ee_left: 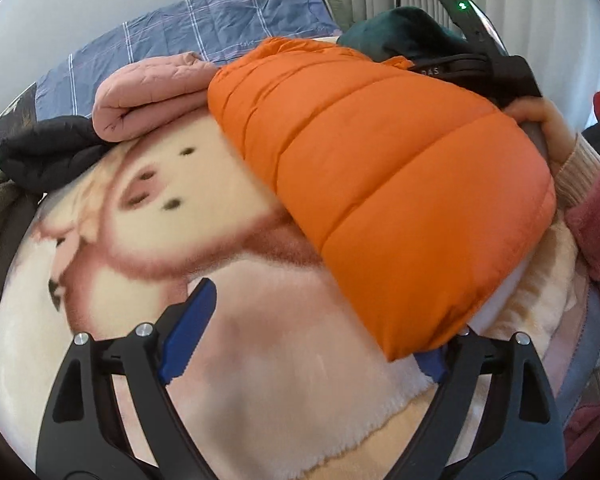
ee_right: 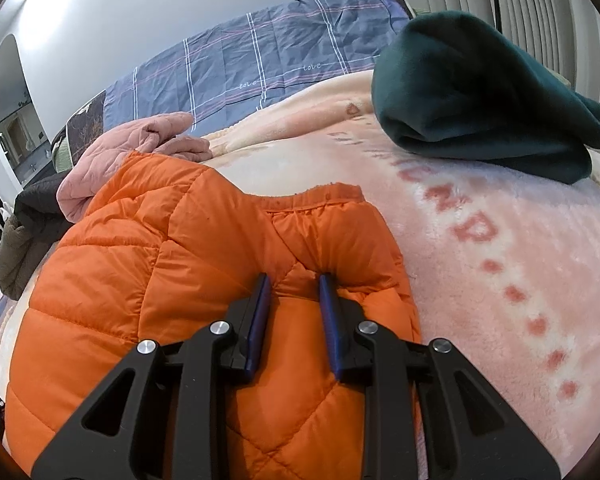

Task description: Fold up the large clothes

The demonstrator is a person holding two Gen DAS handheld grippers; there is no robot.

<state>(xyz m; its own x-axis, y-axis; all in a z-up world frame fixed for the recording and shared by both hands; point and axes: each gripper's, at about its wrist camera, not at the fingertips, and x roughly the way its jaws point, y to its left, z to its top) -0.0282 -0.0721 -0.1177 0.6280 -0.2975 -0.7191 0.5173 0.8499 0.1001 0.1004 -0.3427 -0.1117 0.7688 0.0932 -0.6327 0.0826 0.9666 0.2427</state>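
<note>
orange quilted jacket (ee_right: 204, 280) | dark green fleece (ee_right: 480, 96) | blue checked sheet (ee_right: 260, 52) | pink blanket (ee_right: 500, 260)

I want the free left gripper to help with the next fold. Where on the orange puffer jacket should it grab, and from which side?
Probably the low corner of the orange puffer jacket, beside the open left gripper. That thin edge overhangs the plush blanket; the quilted panels above look too bulky. Come from the near side, one finger underneath. The right gripper pinches a fold at the far end.
</note>
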